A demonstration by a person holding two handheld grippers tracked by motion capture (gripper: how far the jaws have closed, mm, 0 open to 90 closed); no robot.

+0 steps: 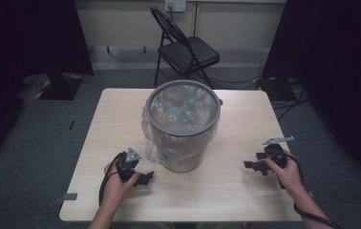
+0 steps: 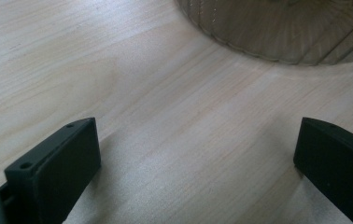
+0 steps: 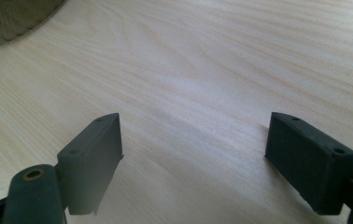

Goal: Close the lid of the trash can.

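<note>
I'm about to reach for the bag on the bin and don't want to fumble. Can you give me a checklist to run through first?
1. Left gripper open, nothing between its jaws: ok.
2. Right gripper open, nothing between its jaws: ok.
3. Bin upright on the table, between the two grippers: ok.
4. Plastic bag folded over the bin's rim, loose plastic hanging on the left side to grab: ok.
5. Bare tabletop between each gripper and the bin: ok.
6. Anything inside the bag: cannot tell.

Black tongs [image 1: 146,177], grey plates, seemingly black cables.
</note>
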